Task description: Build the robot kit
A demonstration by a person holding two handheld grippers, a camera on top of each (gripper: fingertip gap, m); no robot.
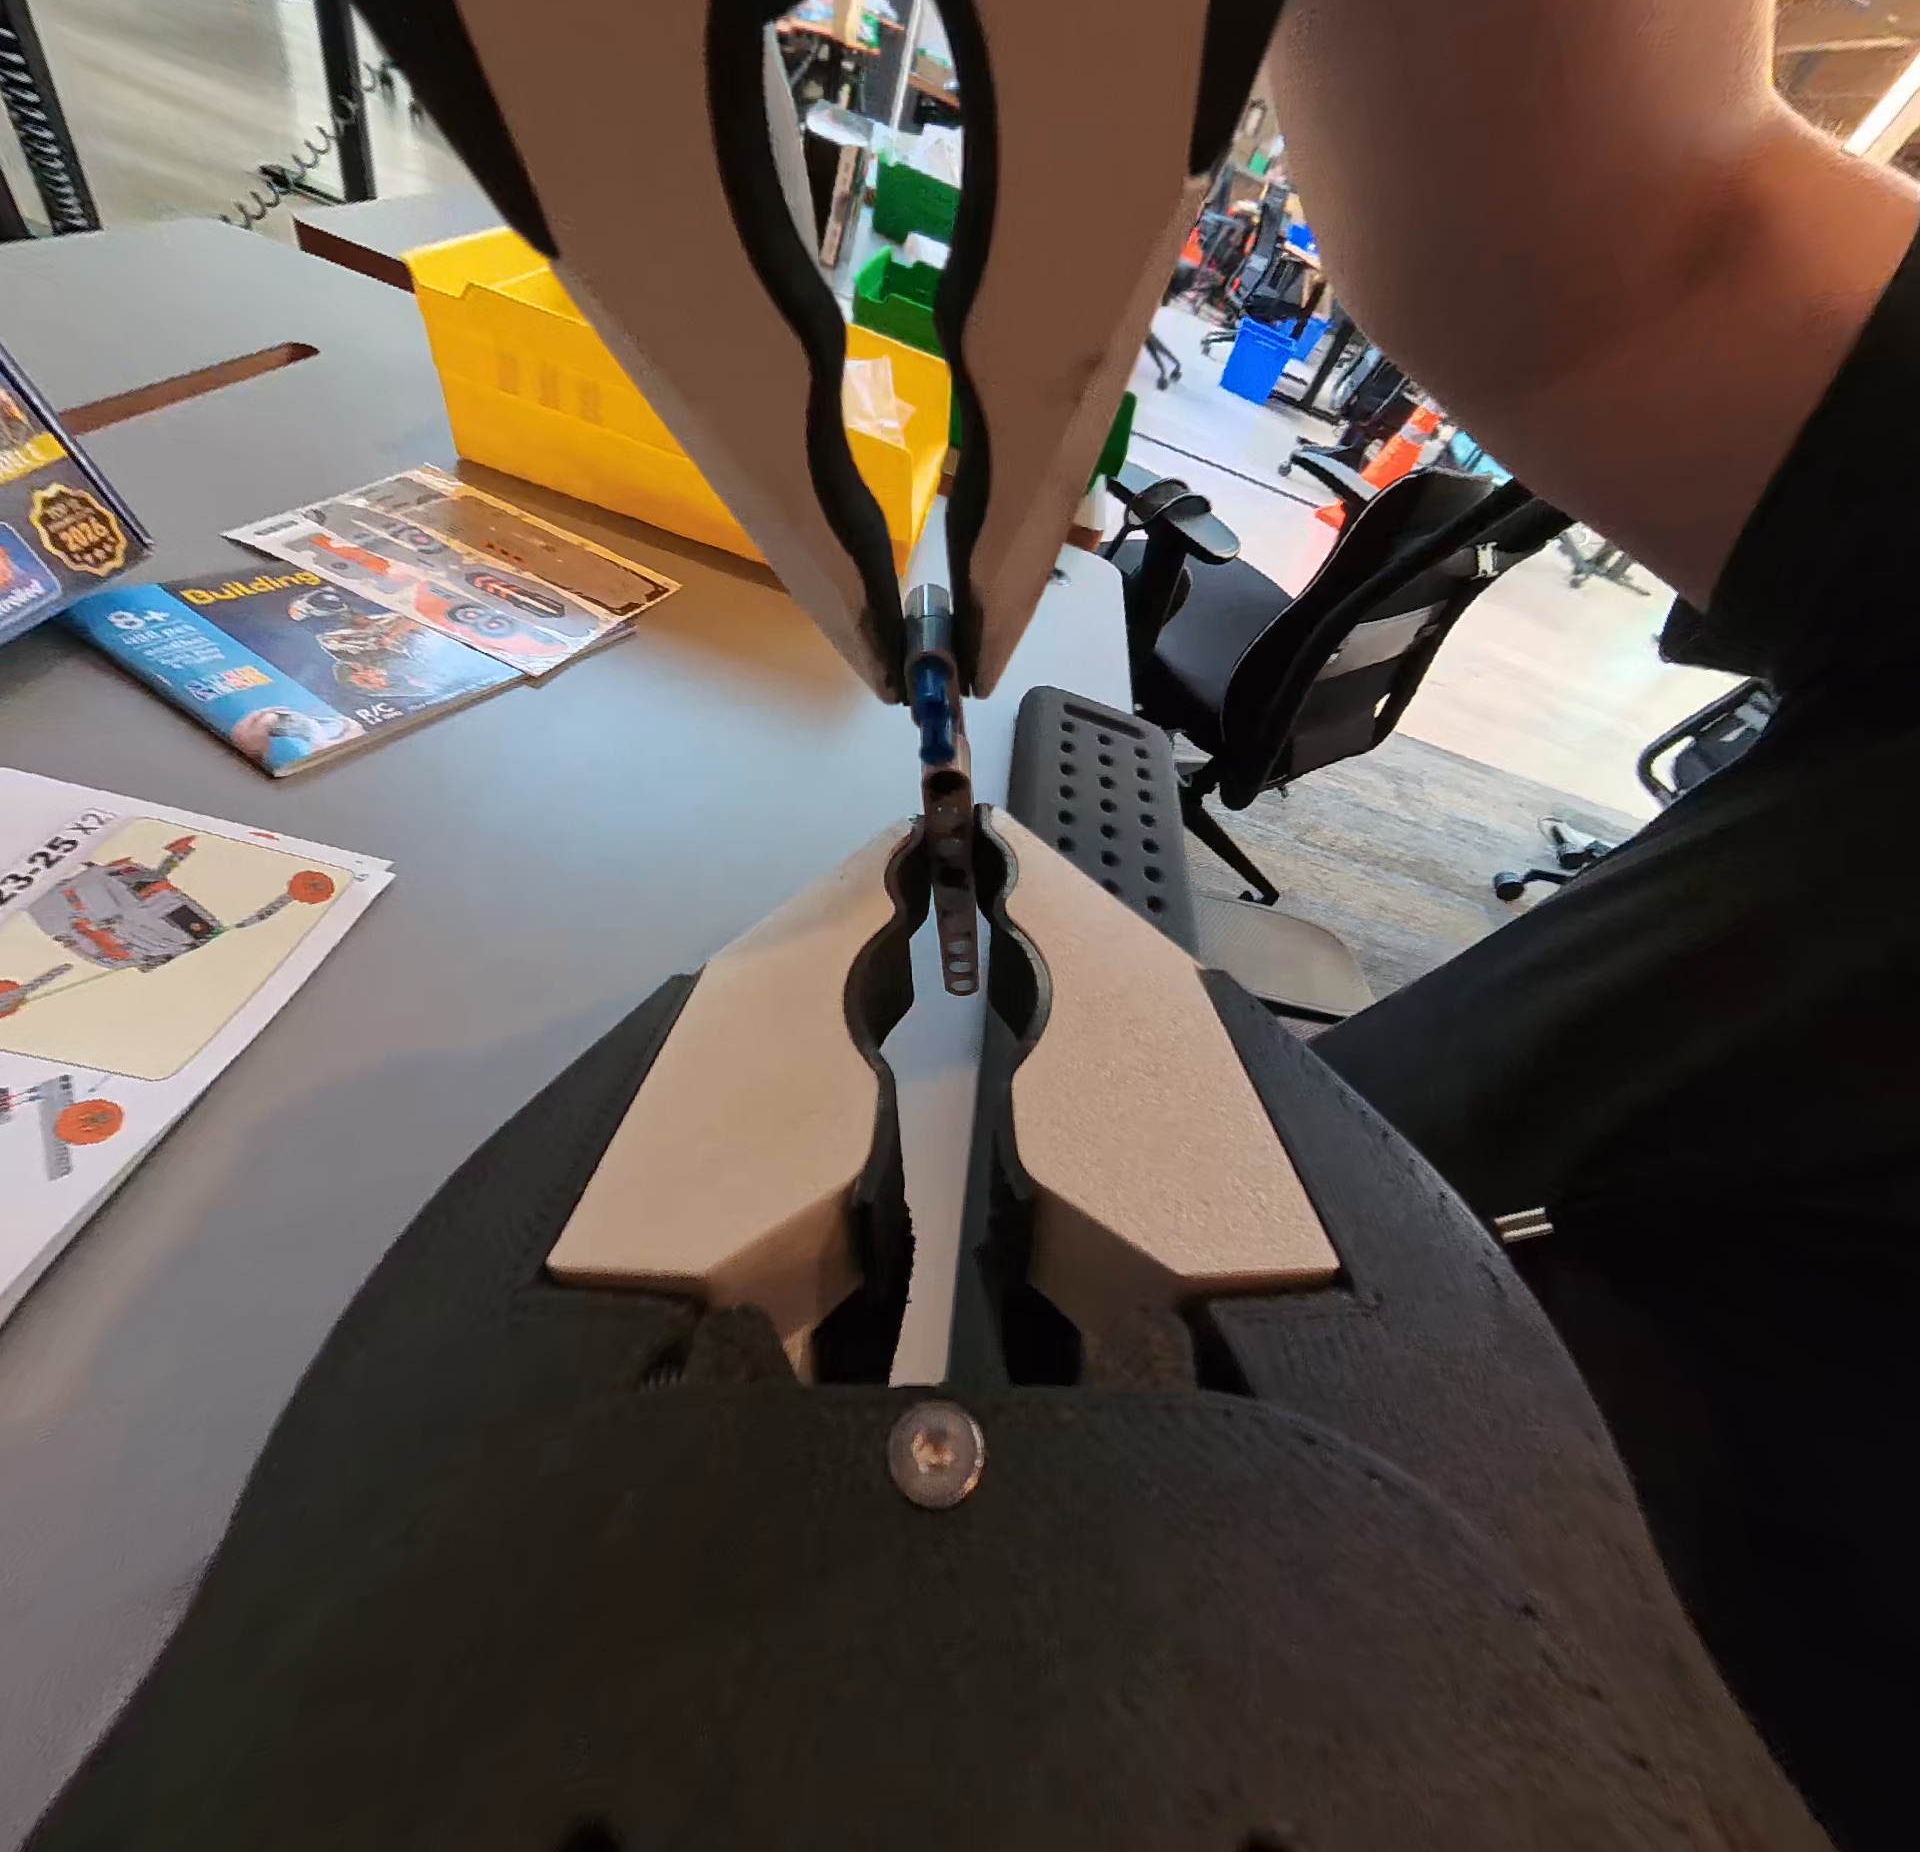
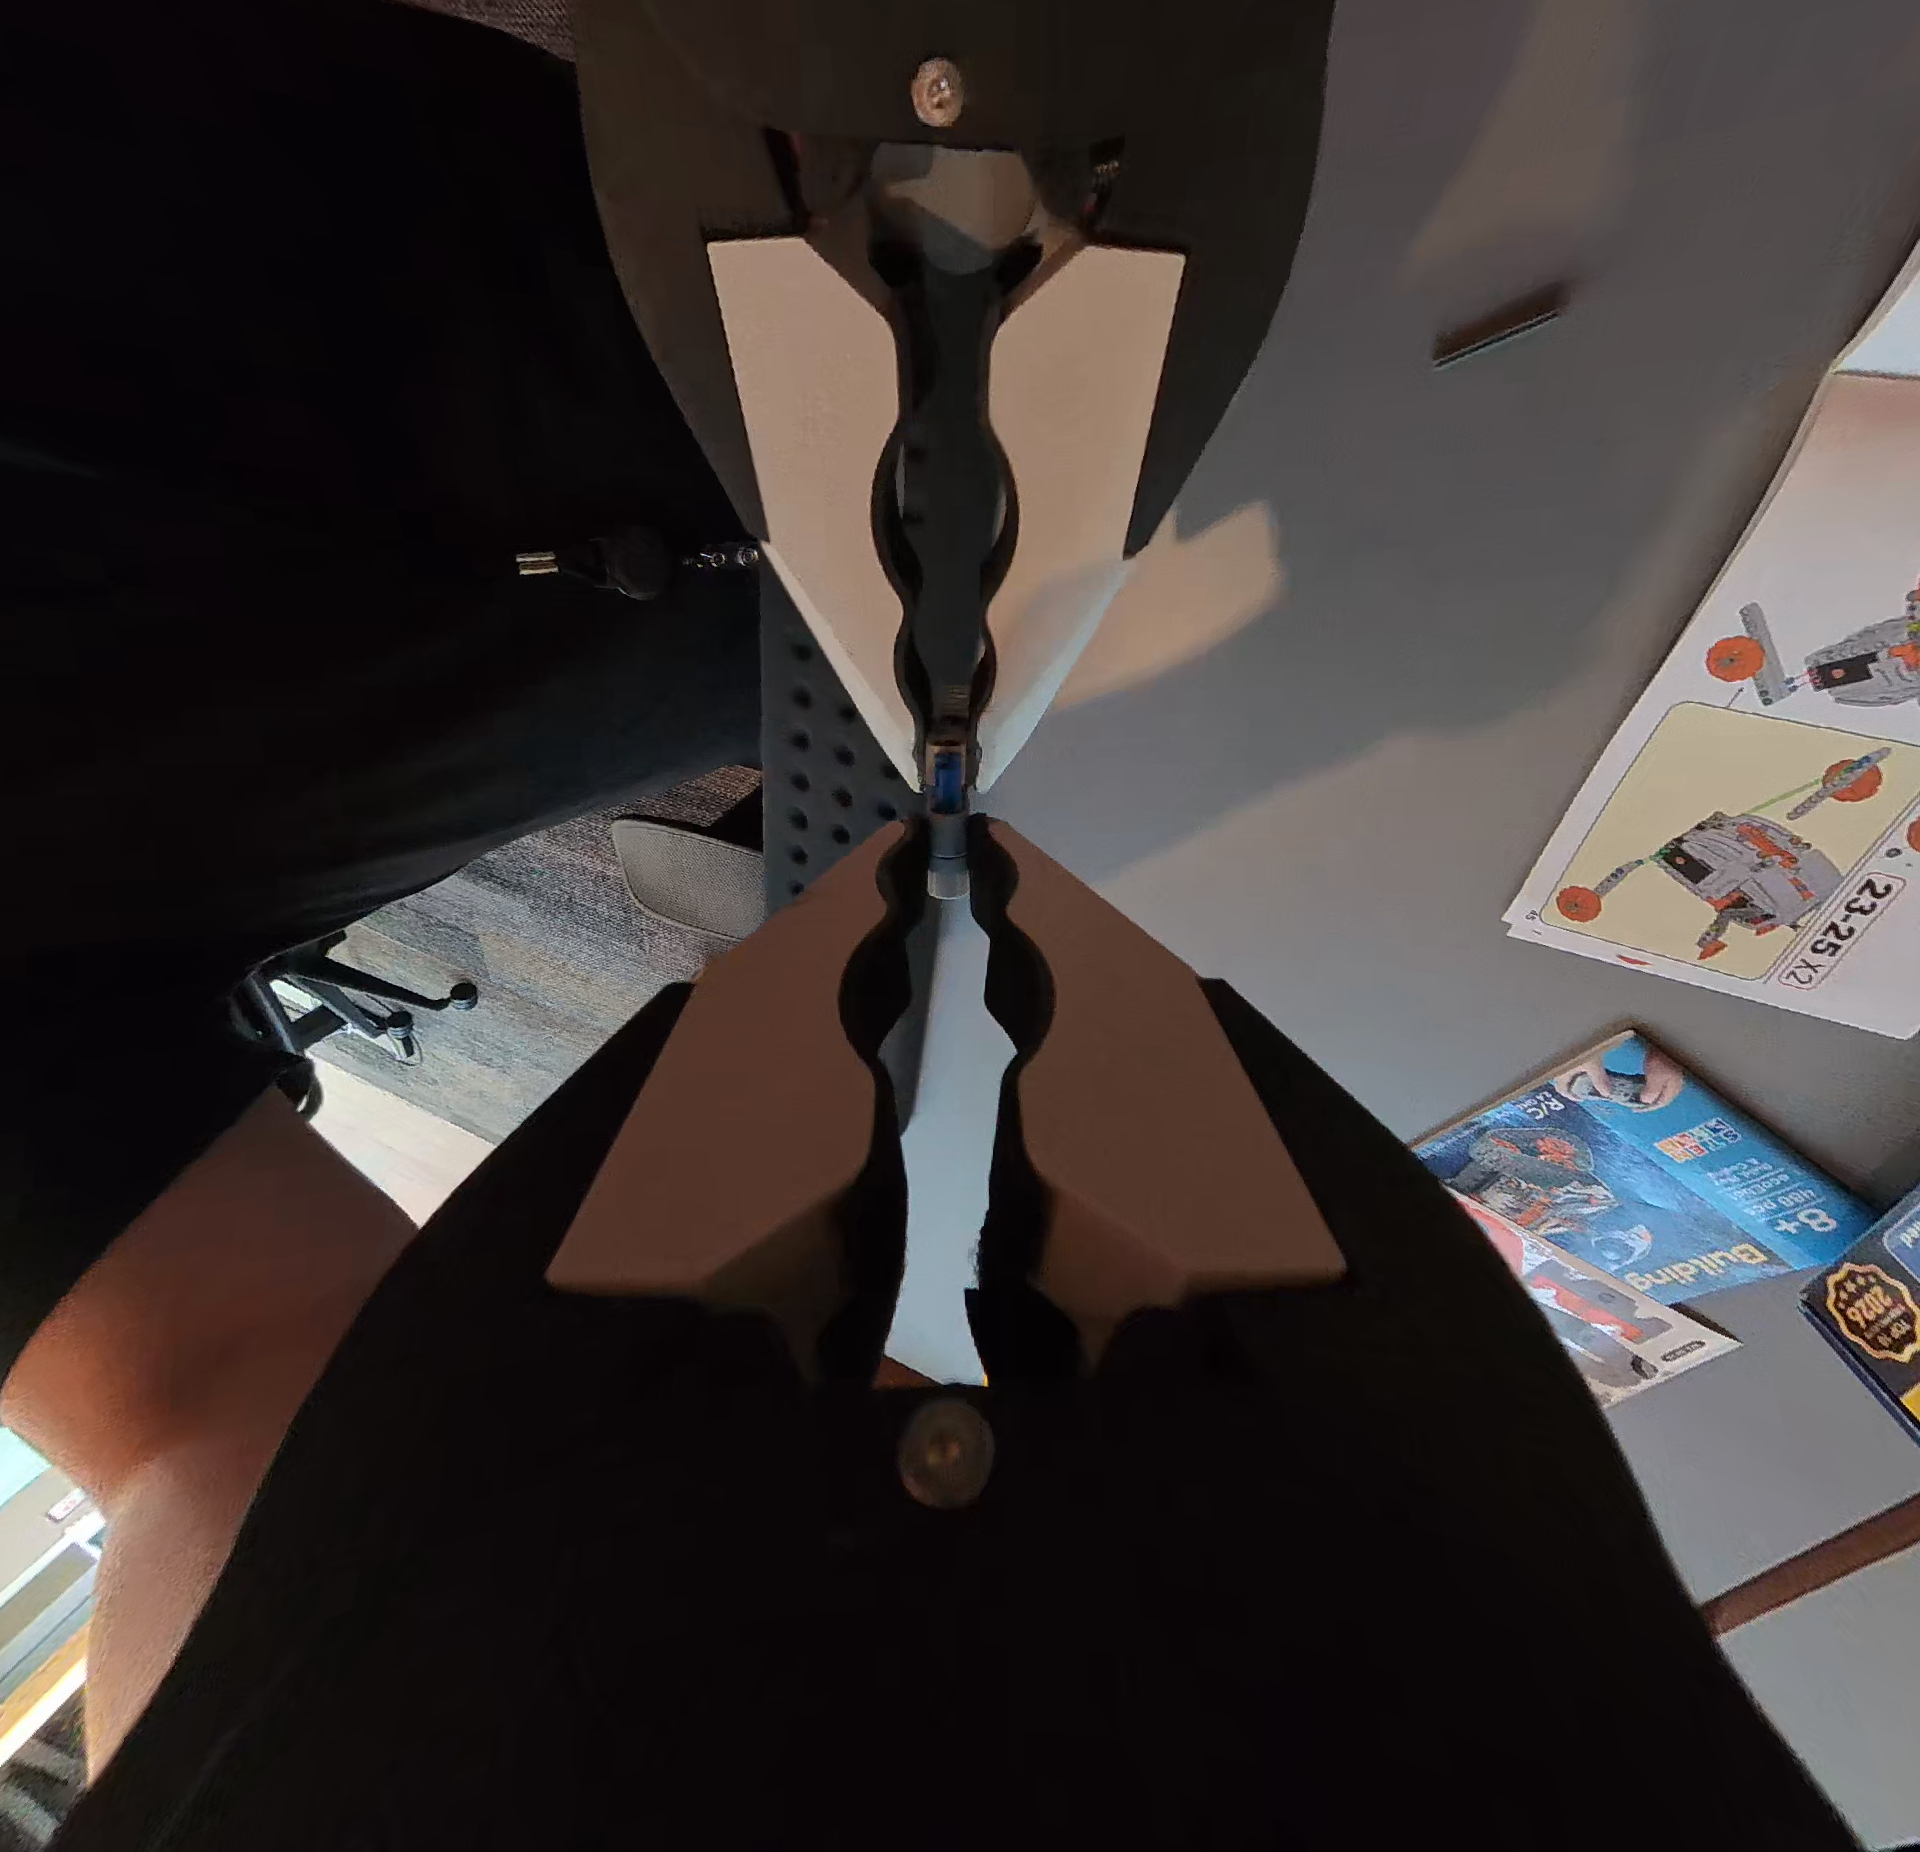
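Note:
In the left wrist view my left gripper point(image 1: 948, 828) is shut on a thin grey beam with holes point(image 1: 952, 893), held upright above the grey table point(image 1: 540, 867). My right gripper point(image 1: 935, 682) comes from above, tip to tip with it, shut on a small grey sleeve point(image 1: 928, 618) with a blue pin point(image 1: 932, 709). The pin's end meets the top hole of the beam. In the right wrist view my right gripper point(image 2: 943, 834) grips the grey sleeve point(image 2: 945, 862). The blue pin point(image 2: 948, 789) points into the left gripper point(image 2: 948, 768), which holds the beam point(image 2: 951, 706).
A yellow bin point(image 1: 561, 400) stands at the back of the table. An instruction sheet point(image 1: 177, 929), a blue booklet point(image 1: 281, 659), a sticker sheet point(image 1: 457, 555) and a box corner point(image 1: 52, 524) lie to the left. Office chairs point(image 1: 1351, 618) stand past the table's right edge. A person's arm point(image 1: 1558, 244) is at upper right.

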